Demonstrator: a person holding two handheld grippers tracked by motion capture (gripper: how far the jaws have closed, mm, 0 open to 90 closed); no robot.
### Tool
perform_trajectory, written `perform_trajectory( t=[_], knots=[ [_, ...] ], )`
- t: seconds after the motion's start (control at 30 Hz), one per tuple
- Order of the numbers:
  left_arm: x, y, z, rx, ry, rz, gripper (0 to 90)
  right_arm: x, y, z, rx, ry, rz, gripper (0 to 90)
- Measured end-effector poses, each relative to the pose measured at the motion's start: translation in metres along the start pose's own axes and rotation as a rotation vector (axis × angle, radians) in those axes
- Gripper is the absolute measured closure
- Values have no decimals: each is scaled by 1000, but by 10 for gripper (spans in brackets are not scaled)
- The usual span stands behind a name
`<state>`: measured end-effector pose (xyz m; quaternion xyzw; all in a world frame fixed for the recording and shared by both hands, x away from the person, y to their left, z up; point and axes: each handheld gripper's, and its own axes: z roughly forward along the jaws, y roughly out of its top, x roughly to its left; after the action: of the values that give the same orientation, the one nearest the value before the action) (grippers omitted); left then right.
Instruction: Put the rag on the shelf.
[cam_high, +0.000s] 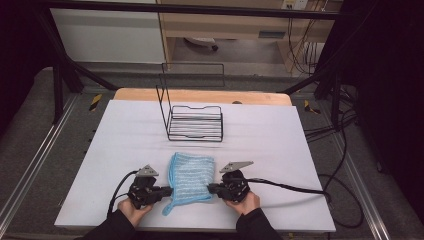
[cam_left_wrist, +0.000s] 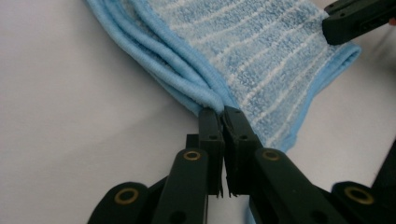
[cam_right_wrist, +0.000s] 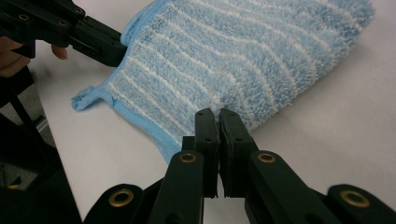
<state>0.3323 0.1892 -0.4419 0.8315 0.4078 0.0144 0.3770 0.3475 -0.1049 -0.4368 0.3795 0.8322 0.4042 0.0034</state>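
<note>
Now my left gripper (cam_high: 167, 191) clamped on cloth's (cam_high: 190, 180) left edge, jaws together on piped hem. My right gripper (cam_high: 212, 188) pinching cloth's right edge, jaws together. Cloth folded, flat on table (cam_high: 280, 150), lower centre of high view. Wire rack (cam_high: 196, 123) above it, well apart.

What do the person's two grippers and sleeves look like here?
Both the left claw and the right claw are black with brass-coloured rivets, each topped by a grey three-cornered plate and trailing a black cable. The sleeves are dark.
</note>
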Motion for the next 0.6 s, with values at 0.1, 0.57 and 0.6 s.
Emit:
perform_trajectory(
  t=[0.1,0.57,0.6],
  knots=[
    [-4,-1,-1,-2,-5,14,843,0,-5,-4,15,-6,-7,852],
    [26,40,-20,-124,192,53,323,-15,3,-28,-137,-57,-60,208],
    [28,45,-18,-129,201,49,297,-16,4,-30,-143,-66,-67,171]
  ],
)
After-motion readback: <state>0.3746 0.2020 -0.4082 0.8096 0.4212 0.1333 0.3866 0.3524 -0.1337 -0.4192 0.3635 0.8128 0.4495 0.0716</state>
